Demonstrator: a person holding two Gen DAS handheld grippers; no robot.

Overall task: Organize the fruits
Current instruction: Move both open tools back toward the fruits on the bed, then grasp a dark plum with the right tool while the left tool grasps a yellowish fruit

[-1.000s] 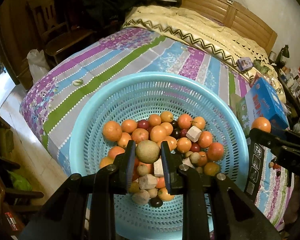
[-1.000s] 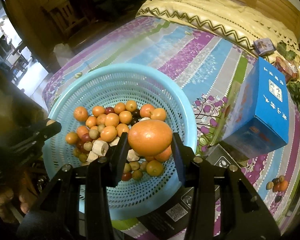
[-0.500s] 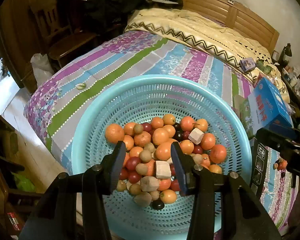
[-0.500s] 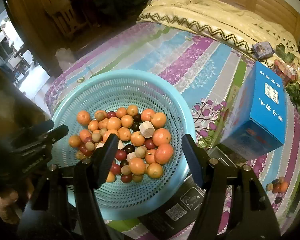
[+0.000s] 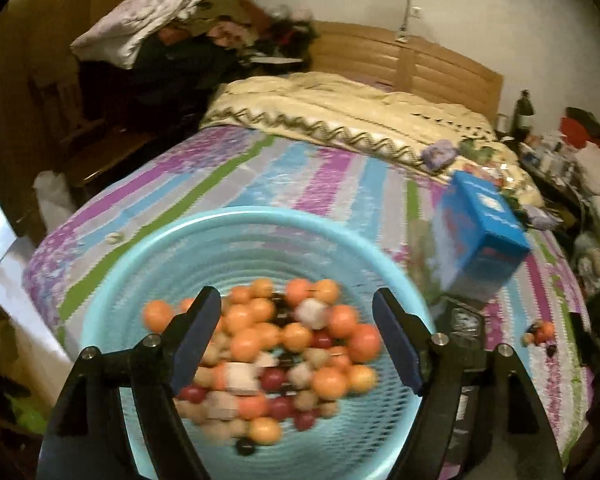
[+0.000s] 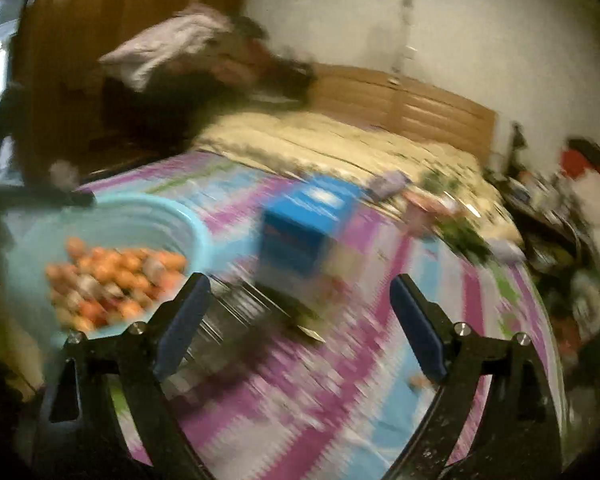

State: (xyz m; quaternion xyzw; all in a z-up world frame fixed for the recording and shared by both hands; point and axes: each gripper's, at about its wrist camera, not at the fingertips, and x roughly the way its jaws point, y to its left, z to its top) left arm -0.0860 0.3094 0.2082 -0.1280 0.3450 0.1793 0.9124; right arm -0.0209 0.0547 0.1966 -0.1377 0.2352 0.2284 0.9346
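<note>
A home bedroom: a bed (image 5: pixel 300 184) with a striped sheet, a cream quilt (image 5: pixel 360 116) before the far wooden headboard (image 5: pixel 412 60), clothes (image 5: pixel 172 40) piled far left.

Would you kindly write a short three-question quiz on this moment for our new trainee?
1. True or false: the left hand-held gripper is holding a fruit.
2. Multiple choice: most of the fruit lies in A) the round light-blue perforated plastic basket, B) the blue cardboard box, C) the cream quilt.
3. Fill in: the right hand-held gripper points at the striped purple-and-blue bedspread, with the basket to its ____.

Key: 1. False; its jaws stand wide apart with nothing between them. 2. A. 3. Left.
</note>
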